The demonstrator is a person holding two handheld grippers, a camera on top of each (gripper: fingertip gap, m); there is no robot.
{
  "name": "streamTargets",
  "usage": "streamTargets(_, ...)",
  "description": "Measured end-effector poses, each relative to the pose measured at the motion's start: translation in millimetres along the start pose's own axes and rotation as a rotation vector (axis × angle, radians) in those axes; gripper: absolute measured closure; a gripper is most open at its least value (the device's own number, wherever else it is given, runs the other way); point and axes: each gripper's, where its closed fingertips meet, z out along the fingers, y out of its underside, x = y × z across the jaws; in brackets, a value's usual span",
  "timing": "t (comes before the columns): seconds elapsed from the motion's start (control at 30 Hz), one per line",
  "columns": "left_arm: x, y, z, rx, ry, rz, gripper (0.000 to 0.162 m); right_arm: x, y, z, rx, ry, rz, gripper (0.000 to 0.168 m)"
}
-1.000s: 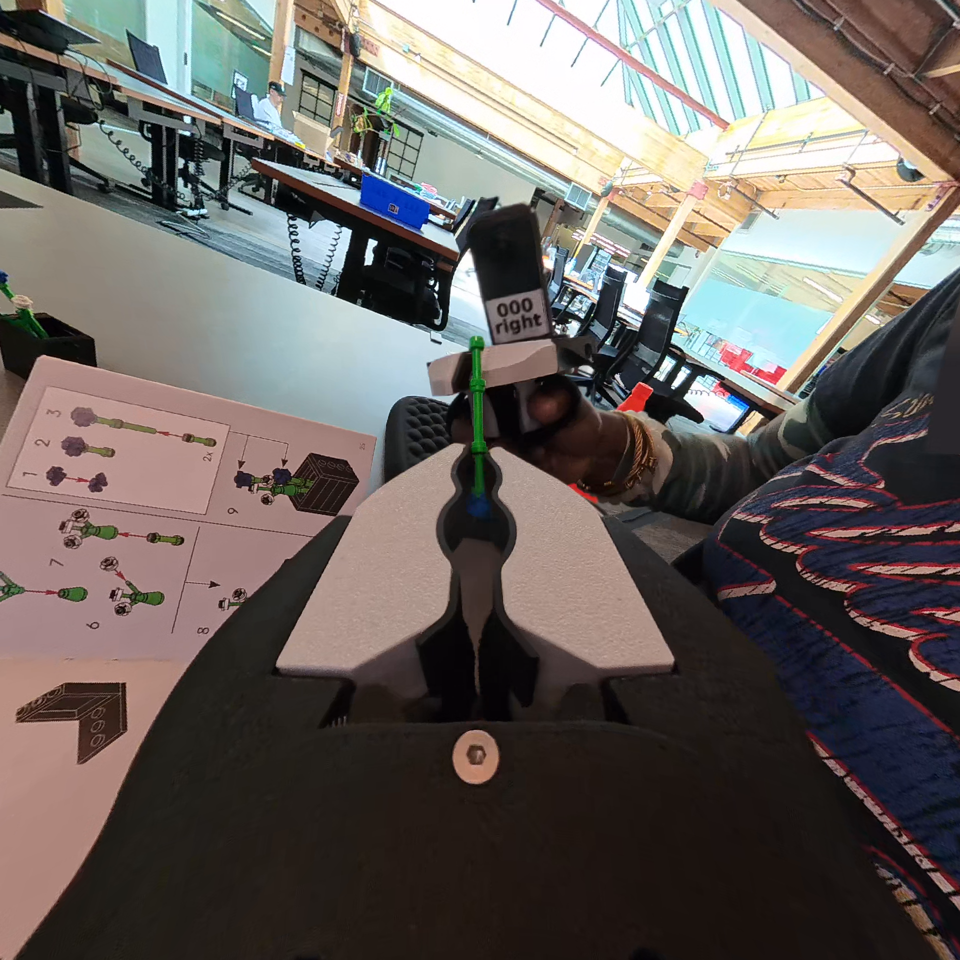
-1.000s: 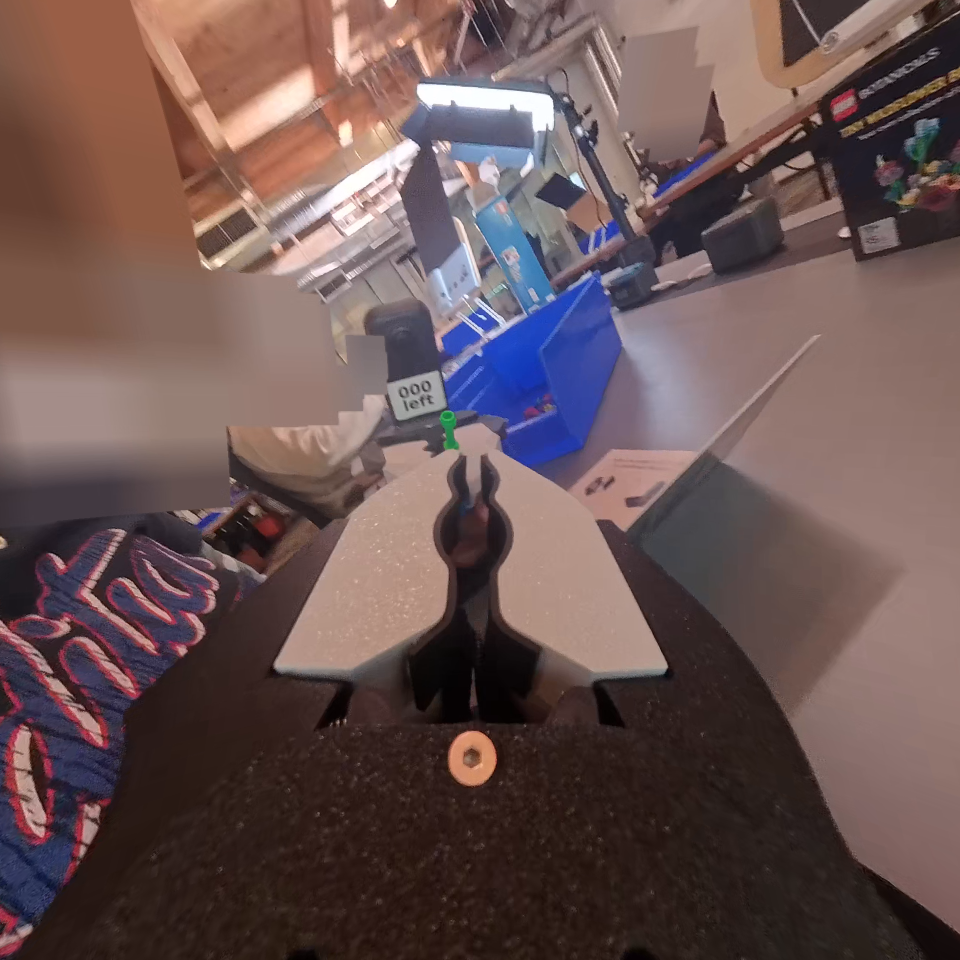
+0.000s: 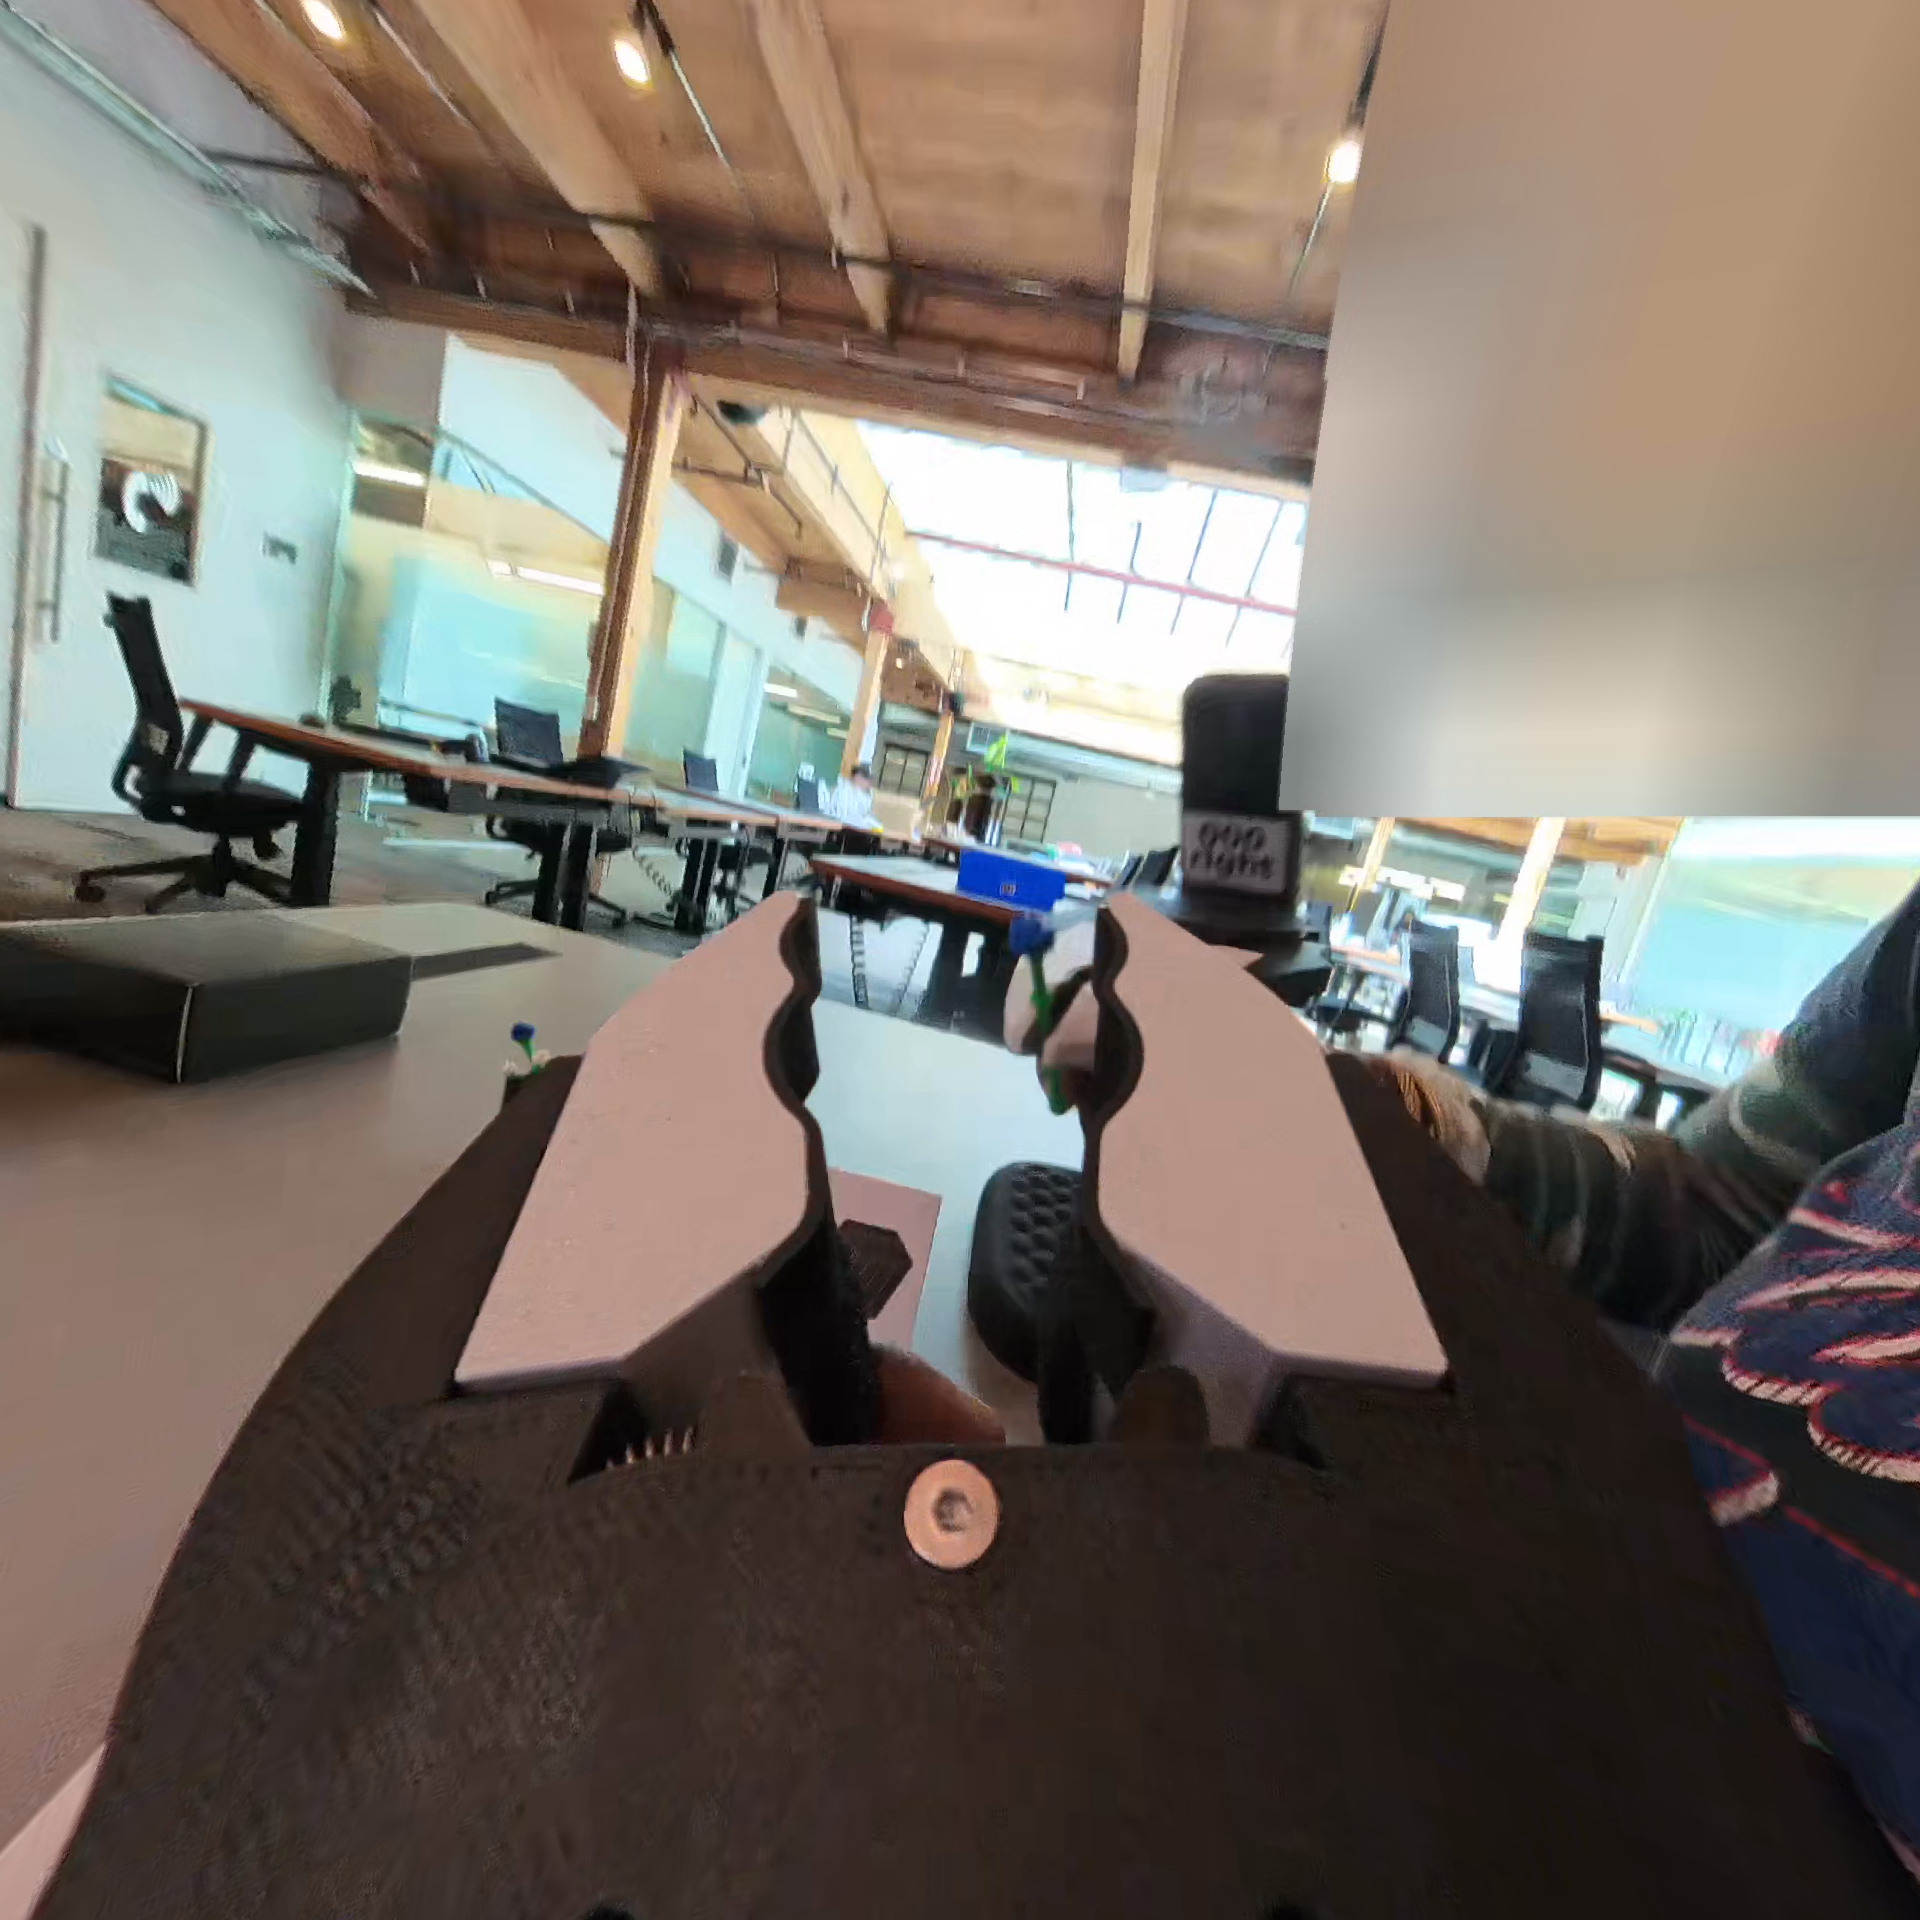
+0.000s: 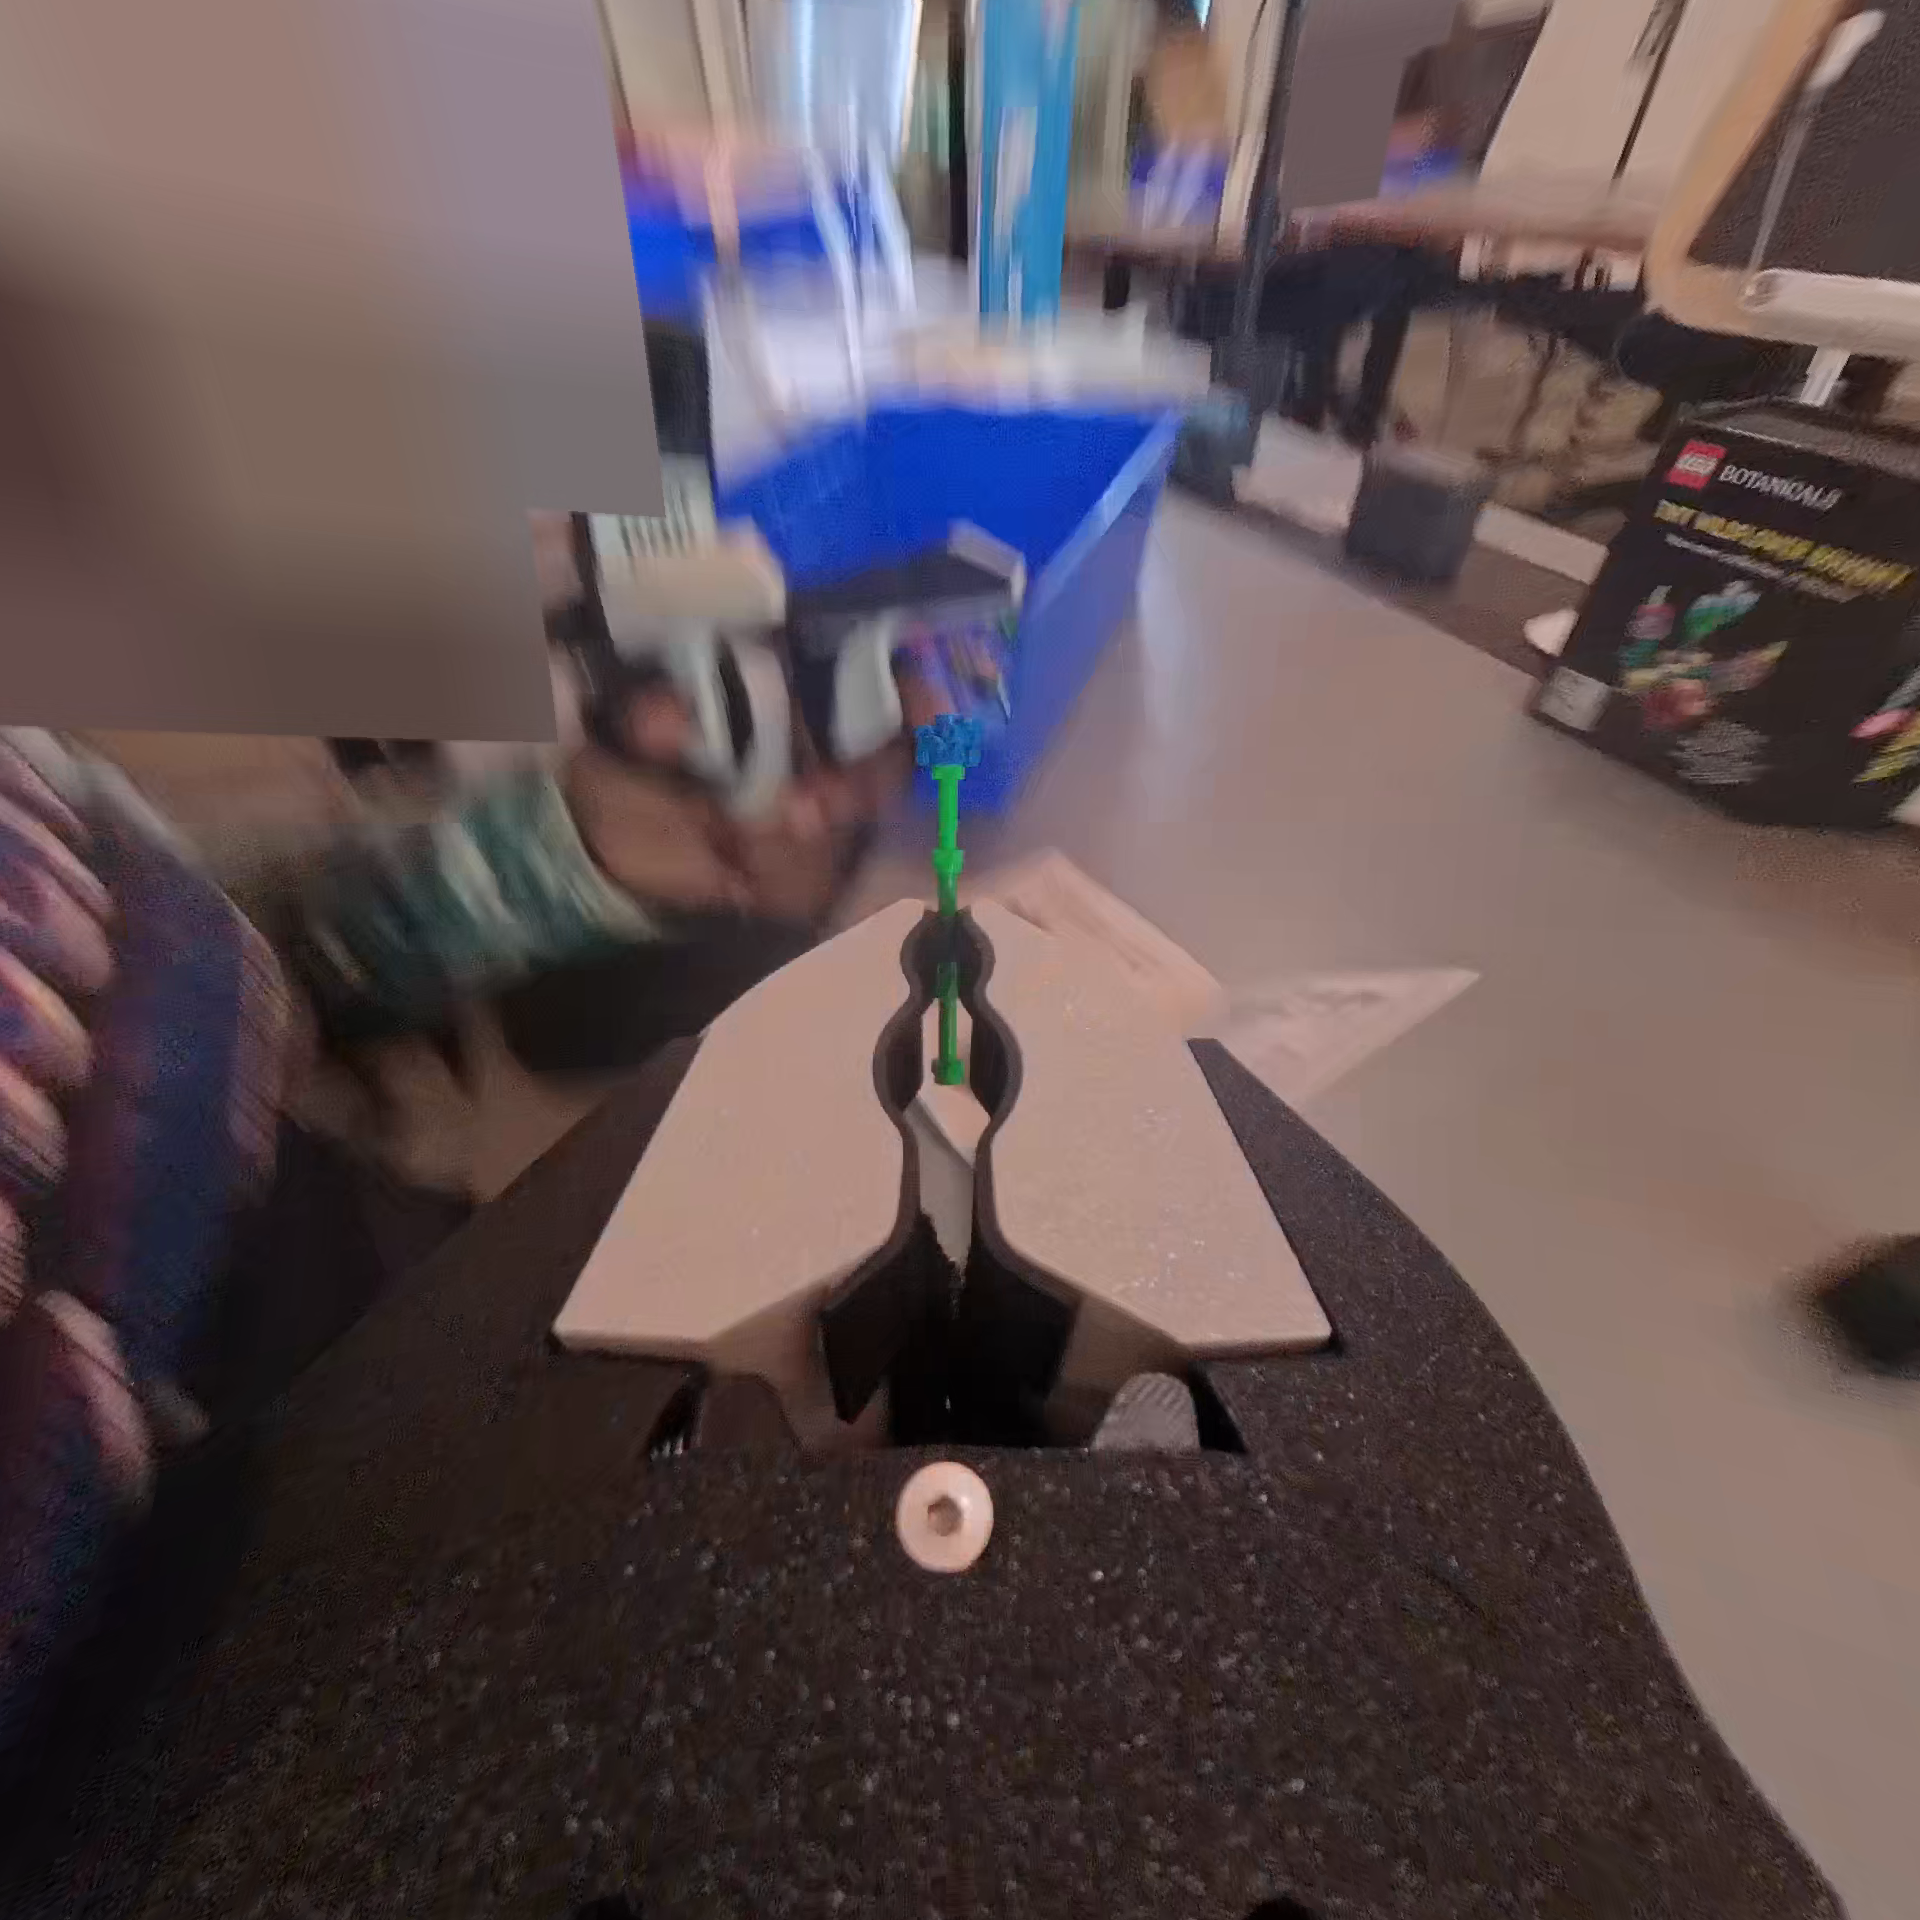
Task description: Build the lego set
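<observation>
Above the grey worktop (image 4: 1351, 831), the right hand-held gripper (image 4: 948, 914) pinches a green stem (image 4: 947, 883) with a blue flower top; left hand-held gripper (image 3: 951, 925) spread, black box (image 4: 1766, 623) probably nearby.

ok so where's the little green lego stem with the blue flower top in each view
Left wrist view: the thin green plastic stem with a blue flower top shows right of centre, behind this gripper's right finger, held by the far right hand-held gripper.
Right wrist view: centre, upright, clamped at the fingertips.
Shared landmark: the grey table.

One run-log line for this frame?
left gripper: open, empty | right gripper: shut on green stem | blue flower on top
</observation>
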Motion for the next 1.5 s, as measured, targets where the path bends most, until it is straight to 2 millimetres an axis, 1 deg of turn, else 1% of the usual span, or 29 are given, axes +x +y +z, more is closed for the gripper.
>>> streamTargets(0.03,-0.1,-3.3,-1.0,0.029,0.002,-0.008,0.112,-2.3,-12.9,-1.0,0.144,-0.045,0.157,0.165)
streamTargets(0.07,1.3,0.7,0.4,0.013,0.013,-0.028,0.112,-4.7,-21.0,-1.2,0.254,-0.089,0.269,0.165)
streamTargets(0.1,3.3,8.8,3.7,-0.024,0.028,-0.057,0.112,-6.5,-24.5,0.4,0.329,-0.118,0.341,0.165)
streamTargets(0.17,10.2,22.8,10.7,-0.085,0.070,-0.118,0.119,-13.2,-22.4,9.1,0.391,-0.160,0.420,0.165)
streamTargets(0.23,16.6,27.9,14.8,-0.101,0.115,-0.166,0.128,-21.4,-16.5,18.3,0.399,-0.191,0.455,0.165)
streamTargets(0.3,19.6,29.6,15.8,-0.108,0.145,-0.212,0.141,-24.8,-12.6,22.3,0.402,-0.201,0.468,0.165)
streamTargets(0.4,22.6,30.6,13.1,-0.124,0.179,-0.237,0.156,-24.7,-8.6,24.0,0.388,-0.193,0.472,0.165)
streamTargets(0.5,23.4,35.0,11.7,-0.165,0.183,-0.215,0.157,-25.9,-2.9,24.0,0.338,-0.201,0.460,0.163)
streamTargets(0.57,18.8,37.1,11.0,-0.183,0.149,-0.178,0.157,-22.9,0.5,18.9,0.292,-0.212,0.462,0.152)
streamTargets(0.6,15.4,37.8,10.6,-0.189,0.124,-0.156,0.156,-16.9,-1.0,14.0,0.297,-0.188,0.458,0.149)
streamTargets(0.67,9.8,41.5,9.8,-0.220,0.077,-0.097,0.157,-5.2,-9.3,3.4,0.342,-0.119,0.425,0.152)
streamTargets(0.7,8.2,44.0,9.9,-0.238,0.057,-0.059,0.157,-2.9,-12.3,1.1,0.351,-0.093,0.403,0.154)
streamTargets(0.77,7.8,48.3,10.7,-0.269,0.038,0.011,0.157,-3.2,-12.0,4.7,0.323,-0.061,0.372,0.155)
streamTargets(0.83,9.5,50.2,11.8,-0.281,0.037,0.057,0.157,-7.4,-11.7,10.8,0.317,-0.068,0.363,0.154)
streamTargets(0.97,9.8,54.7,11.6,-0.308,0.034,0.083,0.157,-6.5,-10.5,17.9,0.341,-0.078,0.395,0.152)
streamTargets(1.0,9.9,55.8,11.5,-0.315,0.033,0.090,0.157,-5.6,-10.3,18.7,0.343,-0.073,0.394,0.153)
streamTargets(1.07,10.5,58.1,11.7,-0.329,0.033,0.109,0.157,-4.8,-8.3,20.6,0.324,-0.054,0.369,0.159)
streamTargets(1.13,11.9,59.6,12.0,-0.338,0.038,0.122,0.157,-4.7,-6.3,21.4,0.294,-0.039,0.333,0.160)
streamTargets(1.2,11.9,57.7,12.4,-0.323,0.035,0.121,0.149,-1.6,-10.1,17.3,0.295,-0.034,0.320,0.160)
streamTargets(1.27,9.7,55.0,12.0,-0.308,0.024,0.102,0.141,12.1,-19.6,6.2,0.328,-0.015,0.334,0.160)
streamTargets(1.33,7.4,54.0,11.1,-0.303,0.015,0.085,0.137,40.1,-32.2,-11.3,0.372,0.049,0.349,0.160)
streamTargets(1.4,5.2,53.0,10.0,-0.300,0.002,0.086,0.136,77.3,-44.1,-31.3,0.423,0.145,0.345,0.160)
streamTargets(1.43,3.7,52.1,9.5,-0.297,-0.008,0.092,0.136,99.1,-44.8,-39.3,0.427,0.210,0.338,0.160)
streamTargets(1.5,-0.6,51.2,8.4,-0.295,-0.031,0.094,0.136,142.9,-38.0,-50.3,0.412,0.338,0.325,0.160)
